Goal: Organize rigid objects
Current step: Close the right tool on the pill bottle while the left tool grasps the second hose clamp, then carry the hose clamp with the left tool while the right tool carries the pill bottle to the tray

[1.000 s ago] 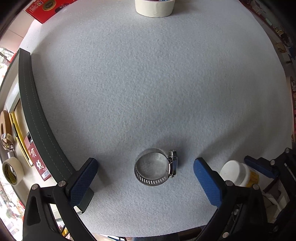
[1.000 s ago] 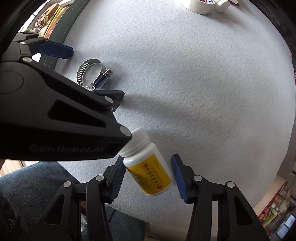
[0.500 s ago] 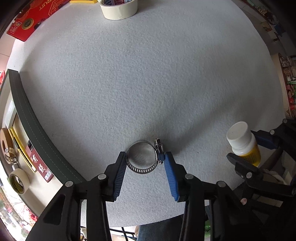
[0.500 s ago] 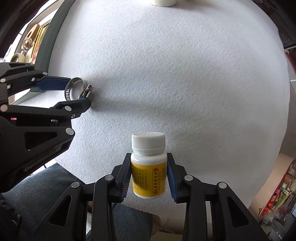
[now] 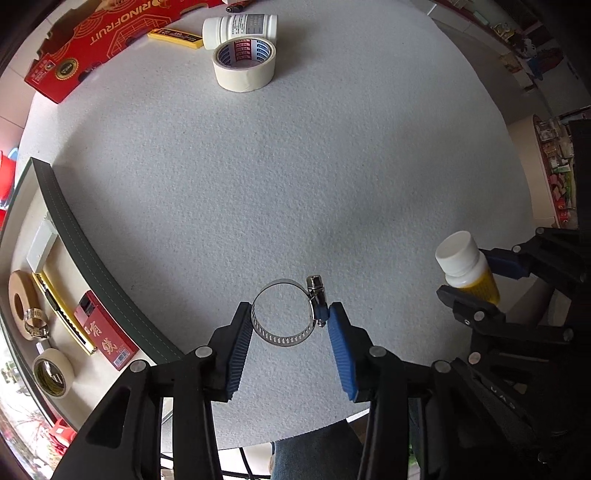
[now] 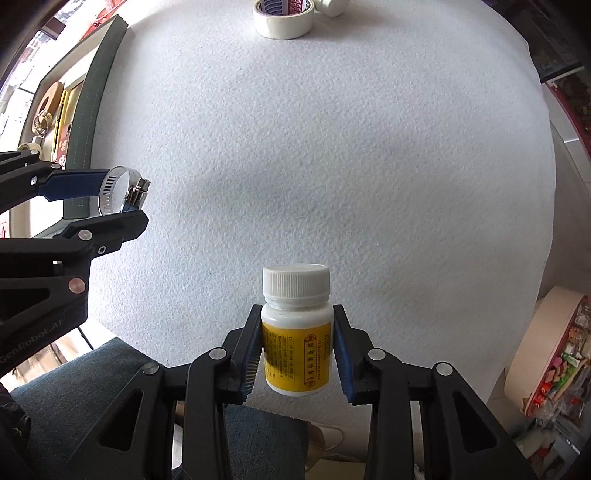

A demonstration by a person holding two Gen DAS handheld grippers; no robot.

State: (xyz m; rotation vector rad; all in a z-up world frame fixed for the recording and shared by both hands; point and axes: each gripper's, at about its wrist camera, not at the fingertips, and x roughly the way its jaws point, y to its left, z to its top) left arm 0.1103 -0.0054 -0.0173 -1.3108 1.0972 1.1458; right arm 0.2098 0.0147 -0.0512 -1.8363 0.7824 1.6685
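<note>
Table point(image 5: 295, 177) centre open, wide passage. Far edge blocked: tape roll point(image 5: 244, 65), white bottle point(image 5: 240, 29), red box point(image 5: 92, 44). Left: tray rim point(image 5: 92, 258).

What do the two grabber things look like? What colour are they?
Both grippers, the left gripper and the right gripper, look the same: black angular frames with triangle-shaped cut-outs and round silver rivets. Their jaws carry long blue ribbed pads. In the right wrist view, raised lettering on the left one's side reads "GenRobot.AI". No cables or sleeves show clearly.
</note>
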